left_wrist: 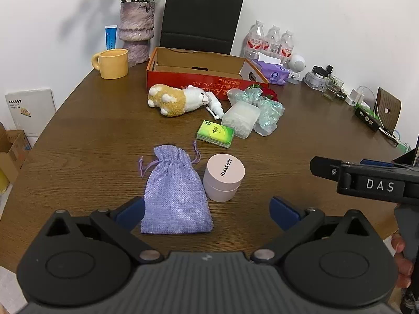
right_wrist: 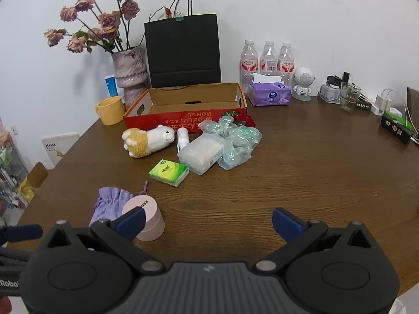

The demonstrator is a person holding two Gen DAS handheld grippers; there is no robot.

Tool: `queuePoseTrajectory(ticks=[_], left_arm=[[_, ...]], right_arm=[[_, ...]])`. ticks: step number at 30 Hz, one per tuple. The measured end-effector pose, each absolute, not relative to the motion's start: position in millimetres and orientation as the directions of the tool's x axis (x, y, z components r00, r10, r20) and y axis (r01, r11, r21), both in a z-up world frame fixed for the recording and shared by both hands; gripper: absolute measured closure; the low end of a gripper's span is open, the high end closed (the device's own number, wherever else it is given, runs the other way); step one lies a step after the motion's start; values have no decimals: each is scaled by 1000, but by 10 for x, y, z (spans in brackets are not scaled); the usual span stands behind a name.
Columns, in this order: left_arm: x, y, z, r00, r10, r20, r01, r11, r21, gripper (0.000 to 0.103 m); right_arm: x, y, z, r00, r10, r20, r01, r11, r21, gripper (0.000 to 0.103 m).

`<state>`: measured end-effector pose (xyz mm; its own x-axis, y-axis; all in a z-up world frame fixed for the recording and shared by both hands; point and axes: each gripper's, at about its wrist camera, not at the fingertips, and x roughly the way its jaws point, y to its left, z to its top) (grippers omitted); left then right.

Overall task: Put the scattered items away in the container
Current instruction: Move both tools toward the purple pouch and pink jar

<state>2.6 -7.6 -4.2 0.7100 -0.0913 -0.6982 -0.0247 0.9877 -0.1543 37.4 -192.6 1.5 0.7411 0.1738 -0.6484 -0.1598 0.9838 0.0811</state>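
Brown wood of the table [left_wrist: 78,130] carries a loose scatter of things in front of an open cardboard box [left_wrist: 199,64] with a red front wall. Nearest the left gripper [left_wrist: 207,213] lies a purple drawstring pouch [left_wrist: 174,191], with a pink round jar [left_wrist: 224,178] touching its right side. Farther back sit a green tissue pack [left_wrist: 215,133], a clear plastic case [left_wrist: 241,120], crumpled greenish wrap [left_wrist: 267,110], a small white bottle [left_wrist: 215,104] and a plush sheep [left_wrist: 174,99] lying on its side, close to the box. Nothing visible lies inside the box. Both tools stand spread wide and empty: the left one over the pouch's near end, the right gripper [right_wrist: 208,222] above bare wood, its left finger [right_wrist: 131,221] in front of the jar.
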Motion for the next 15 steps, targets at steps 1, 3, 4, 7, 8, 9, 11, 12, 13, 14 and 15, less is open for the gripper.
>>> queuePoseTrajectory(ticks=[1, 3, 4, 7, 8, 9, 11, 12, 13, 14, 15], left_arm=[[22, -76, -38, 707, -95, -701, -22, 988, -156, 0], [13, -82, -29, 703, -98, -705, -17, 988, -154, 0], [5, -87, -24, 703, -97, -705, -17, 988, -153, 0], [-11, -84, -9, 706, -99, -701, -19, 987, -158, 0], [-14, -84, -4, 708, -97, -700, -21, 987, -158, 0], [-16, -85, 0, 708, -96, -700, -22, 987, -157, 0], [-20, -91, 0, 708, -96, -700, -23, 987, -158, 0], [-17, -97, 3, 707, -96, -701, -22, 987, -158, 0], [-18, -101, 3, 707, -97, -700, -20, 987, -157, 0], [-21, -98, 1, 707, -99, -700, -18, 987, -157, 0], [-23, -102, 4, 707, -100, -700, -17, 987, -158, 0]], right_arm=[[371, -1926, 15, 737, 173, -653, -161, 984, 79, 0], [365, -1924, 16, 729, 172, -662, -164, 984, 76, 0], [362, -1924, 16, 725, 172, -667, -165, 984, 74, 0], [353, -1922, 16, 713, 170, -680, -169, 983, 68, 0], [350, -1922, 11, 706, 169, -688, -171, 983, 67, 0], [346, -1921, 7, 697, 166, -697, -170, 983, 64, 0], [332, -1923, 7, 689, 163, -706, -171, 983, 60, 0], [324, -1924, 7, 686, 162, -710, -172, 983, 58, 0], [313, -1922, 17, 687, 160, -709, -174, 983, 53, 0], [300, -1920, 28, 689, 157, -707, -176, 983, 47, 0], [290, -1920, 43, 693, 158, -704, -179, 983, 44, 0]])
